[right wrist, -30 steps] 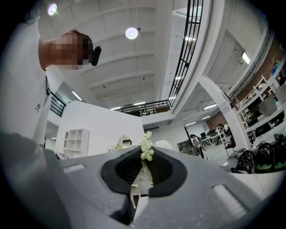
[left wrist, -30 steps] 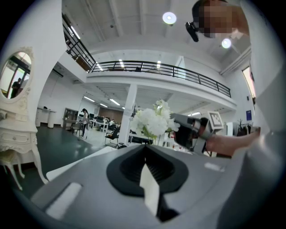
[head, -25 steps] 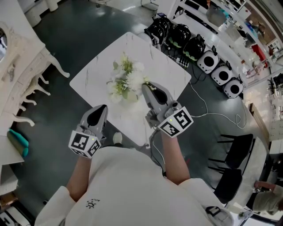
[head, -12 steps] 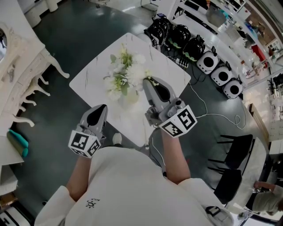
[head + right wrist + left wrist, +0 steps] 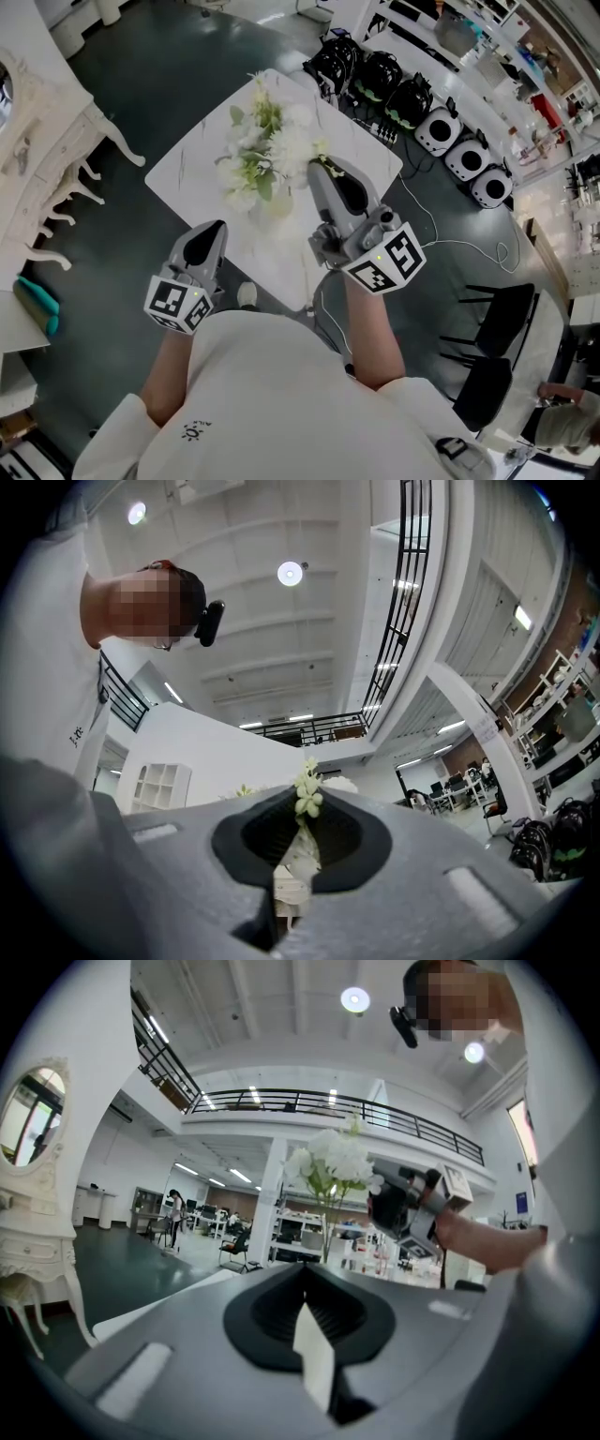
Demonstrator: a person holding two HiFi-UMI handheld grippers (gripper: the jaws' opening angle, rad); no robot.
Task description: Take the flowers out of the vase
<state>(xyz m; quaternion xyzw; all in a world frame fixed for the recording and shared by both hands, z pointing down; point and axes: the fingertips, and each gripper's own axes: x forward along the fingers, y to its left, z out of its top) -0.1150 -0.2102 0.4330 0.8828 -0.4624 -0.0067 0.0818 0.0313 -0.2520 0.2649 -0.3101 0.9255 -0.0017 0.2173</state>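
Both tongs have their jaws together: the right tongs (image 5: 318, 169) pinch a stem of the flowers (image 5: 267, 155), whose blooms spread just left of their tips, while the left tongs (image 5: 211, 232) grip nothing, well apart from the bunch. I judge the lift-out to be under way. The next move calls for drawing the stems straight up, clear of the vase (image 5: 278, 204), which shows faintly beside the right tongs.
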